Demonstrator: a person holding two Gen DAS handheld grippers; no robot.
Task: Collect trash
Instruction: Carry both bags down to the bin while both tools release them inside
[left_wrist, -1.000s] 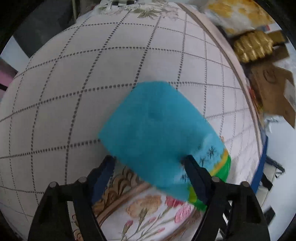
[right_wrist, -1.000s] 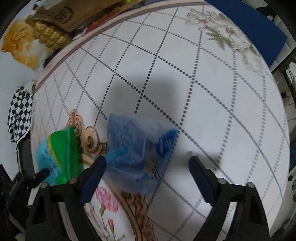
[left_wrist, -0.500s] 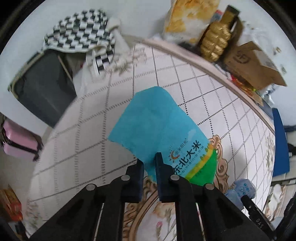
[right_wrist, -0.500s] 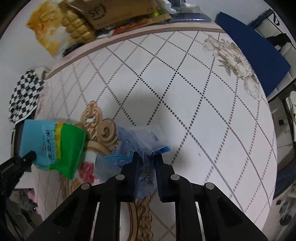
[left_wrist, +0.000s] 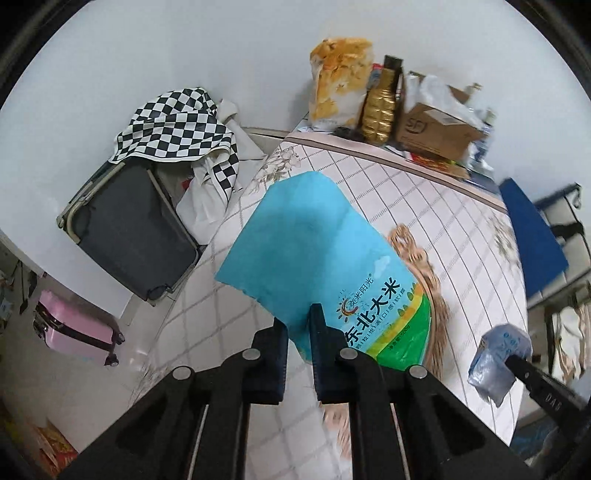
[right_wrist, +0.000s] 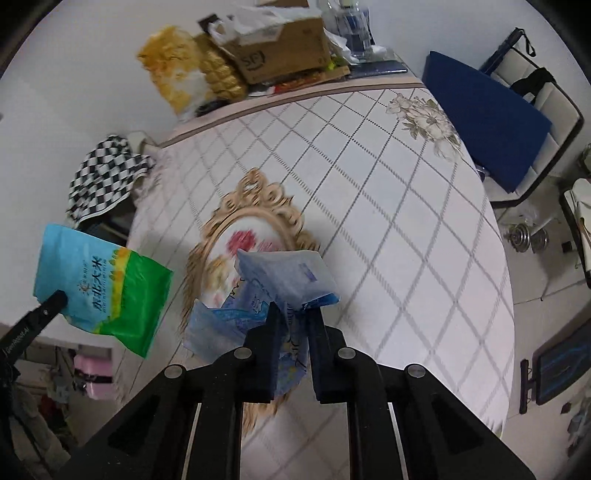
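Gripping rice bag + wrapper, above table

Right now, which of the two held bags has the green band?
The rice bag in the left claw: bright blue with a green band and printed characters. The bag in the right claw is pale blue, crumpled, with no green.

Bare tablecloth ahead of & below jaws, open run; far edge blocked w/ cardboard box, gold bottle.
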